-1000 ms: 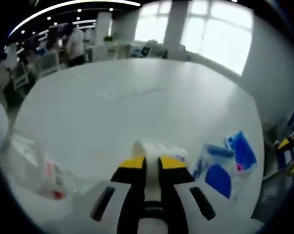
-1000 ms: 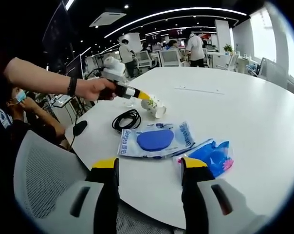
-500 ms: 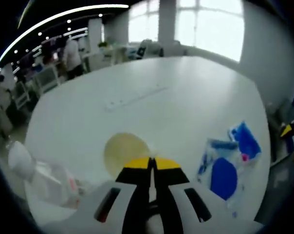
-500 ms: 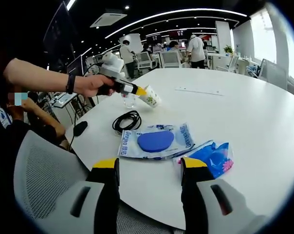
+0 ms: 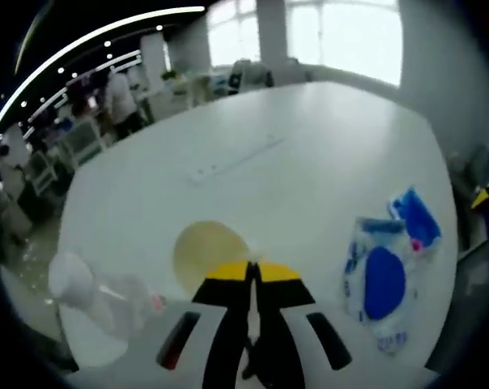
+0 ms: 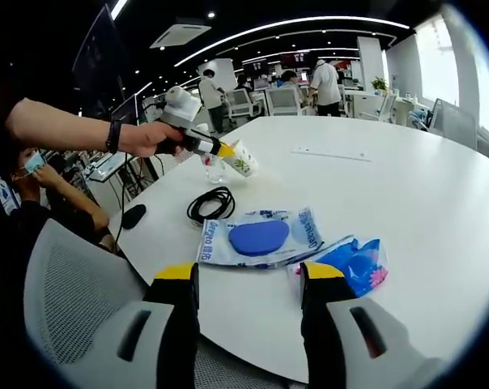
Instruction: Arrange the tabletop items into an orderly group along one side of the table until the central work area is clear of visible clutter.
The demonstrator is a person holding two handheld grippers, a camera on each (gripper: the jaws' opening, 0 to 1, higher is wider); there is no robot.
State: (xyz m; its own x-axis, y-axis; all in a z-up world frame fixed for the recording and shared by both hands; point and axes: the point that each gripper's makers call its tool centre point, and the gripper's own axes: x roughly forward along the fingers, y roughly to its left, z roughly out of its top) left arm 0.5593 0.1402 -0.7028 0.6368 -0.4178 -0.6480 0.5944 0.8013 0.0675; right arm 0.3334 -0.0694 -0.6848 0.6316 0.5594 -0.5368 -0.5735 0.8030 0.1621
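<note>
Two pairs of tongs are seen over a round white tabletop (image 6: pixel 406 186). In the left gripper view, the left tongs (image 5: pixel 252 271) are clenched, their yellow tips pressed together on the rim of a paper cup (image 5: pixel 209 253), whose pale open mouth is turned toward the camera. In the right gripper view, the same cup (image 6: pixel 241 159) is held up in the air above the tabletop, tilted, with a green pattern on its white side; the left tongs (image 6: pixel 223 151) are gripped by a person's hand (image 6: pixel 151 138) with a dark band at the wrist.

The right tongs (image 6: pixel 248 272) are released, their yellow-tipped jaws standing well apart and nothing between them, near the tabletop's near edge. Beyond them a clear packet with a blue round pad (image 6: pixel 261 236) is laid flat, and just beside it, to the right, a smaller blue packet (image 6: pixel 354 261) is placed. A coiled black cable (image 6: pixel 211 201) is laid behind the first packet, and a dark mouse-like object (image 6: pixel 133 215) is set near the edge to the left. A small clear glass (image 6: pixel 216 168) is stood just under the raised cup. A grey mesh chair back (image 6: pixel 62 308) is seen at lower left.

In the left gripper view, both packets (image 5: pixel 386 279) are seen at right, and a blurred clear plastic bottle (image 5: pixel 99 292) at lower left.
</note>
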